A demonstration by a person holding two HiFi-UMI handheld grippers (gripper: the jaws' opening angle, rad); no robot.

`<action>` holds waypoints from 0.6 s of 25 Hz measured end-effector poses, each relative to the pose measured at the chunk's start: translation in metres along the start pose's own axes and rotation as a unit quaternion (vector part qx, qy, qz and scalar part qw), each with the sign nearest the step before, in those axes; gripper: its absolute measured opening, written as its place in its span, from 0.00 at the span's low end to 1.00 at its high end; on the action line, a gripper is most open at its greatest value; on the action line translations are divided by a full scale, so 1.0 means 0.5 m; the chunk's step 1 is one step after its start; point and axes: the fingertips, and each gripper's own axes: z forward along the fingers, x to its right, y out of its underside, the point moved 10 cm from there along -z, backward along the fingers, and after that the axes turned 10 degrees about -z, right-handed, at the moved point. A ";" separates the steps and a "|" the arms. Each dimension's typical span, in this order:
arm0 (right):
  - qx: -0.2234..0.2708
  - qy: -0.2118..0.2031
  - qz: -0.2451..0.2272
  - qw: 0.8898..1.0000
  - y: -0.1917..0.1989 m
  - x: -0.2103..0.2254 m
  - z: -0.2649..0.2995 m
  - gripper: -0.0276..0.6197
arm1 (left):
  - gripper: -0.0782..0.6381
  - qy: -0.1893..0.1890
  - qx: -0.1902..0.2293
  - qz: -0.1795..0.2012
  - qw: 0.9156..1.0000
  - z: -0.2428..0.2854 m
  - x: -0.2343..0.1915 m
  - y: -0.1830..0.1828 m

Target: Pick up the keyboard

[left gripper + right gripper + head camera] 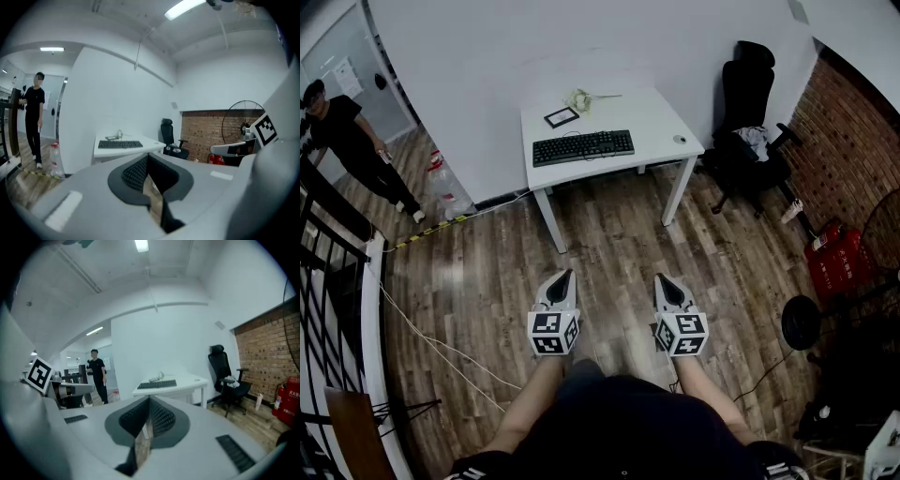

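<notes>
The left gripper (562,275) and right gripper (664,279) hang side by side in the head view, well short of the white table (661,111) bearing the keyboard (583,147). The left gripper view shows jaws pressed together, empty. The right gripper view shows the same, keyboard far ahead.

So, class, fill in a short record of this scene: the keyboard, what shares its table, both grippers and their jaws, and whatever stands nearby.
Keyboard: black, flat on the white table, near its front edge, untouched.
Also on table: framed picture behind the keyboard; small object near the right edge, too small to identify.
Left gripper: over the wooden floor, well short of the table; jaws together, empty.
Right gripper: beside the left one; jaws together, empty.
Nearby: black office chair right of the table; person at far left.
</notes>
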 end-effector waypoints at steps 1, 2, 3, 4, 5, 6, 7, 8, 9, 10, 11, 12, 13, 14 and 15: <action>0.023 0.003 -0.006 1.000 -0.033 -0.007 -0.015 0.06 | 0.12 0.000 0.021 0.013 1.000 -0.023 0.009 -0.032; 0.045 0.006 -0.013 0.999 -0.065 -0.014 -0.030 0.06 | 0.12 -0.002 0.041 0.026 0.999 -0.046 0.018 -0.062; 0.065 0.008 -0.021 0.998 -0.095 -0.021 -0.045 0.06 | 0.12 -0.005 0.058 0.039 0.998 -0.068 0.028 -0.089; 0.084 0.011 -0.031 0.996 -0.122 -0.028 -0.061 0.06 | 0.12 -0.009 0.072 0.051 0.996 -0.091 0.039 -0.110; 0.098 0.013 -0.044 0.994 -0.145 -0.036 -0.077 0.06 | 0.12 -0.014 0.083 0.061 0.995 -0.114 0.050 -0.124; 0.108 0.013 -0.056 0.993 -0.161 -0.046 -0.093 0.06 | 0.12 -0.018 0.089 0.068 0.994 -0.138 0.062 -0.131; 0.113 0.010 -0.066 0.991 -0.171 -0.060 -0.108 0.06 | 0.12 -0.022 0.091 0.072 0.993 -0.163 0.072 -0.132; 0.117 0.005 -0.072 0.990 -0.176 -0.074 -0.122 0.06 | 0.12 -0.026 0.091 0.073 0.993 -0.186 0.080 -0.128; 0.121 -0.001 -0.076 0.990 -0.177 -0.088 -0.132 0.06 | 0.12 -0.030 0.090 0.072 0.993 -0.206 0.087 -0.121; 0.123 -0.005 -0.078 0.989 -0.176 -0.101 -0.140 0.06 | 0.12 -0.033 0.088 0.070 0.993 -0.221 0.093 -0.114; 0.124 -0.008 -0.079 0.989 -0.172 -0.110 -0.147 0.06 | 0.12 -0.032 0.085 0.069 0.993 -0.231 0.099 -0.105; 0.123 -0.011 -0.077 0.989 -0.165 -0.116 -0.153 0.06 | 0.12 -0.029 0.082 0.070 0.994 -0.237 0.106 -0.098; 0.122 -0.013 -0.075 0.990 -0.159 -0.119 -0.159 0.06 | 0.12 -0.024 0.082 0.073 0.994 -0.241 0.113 -0.093; 0.120 -0.015 -0.074 0.990 -0.153 -0.119 -0.166 0.06 | 0.12 -0.020 0.084 0.076 0.993 -0.242 0.119 -0.090; 0.121 -0.017 -0.074 0.990 -0.149 -0.117 -0.171 0.06 | 0.13 -0.019 0.089 0.078 0.993 -0.244 0.124 -0.090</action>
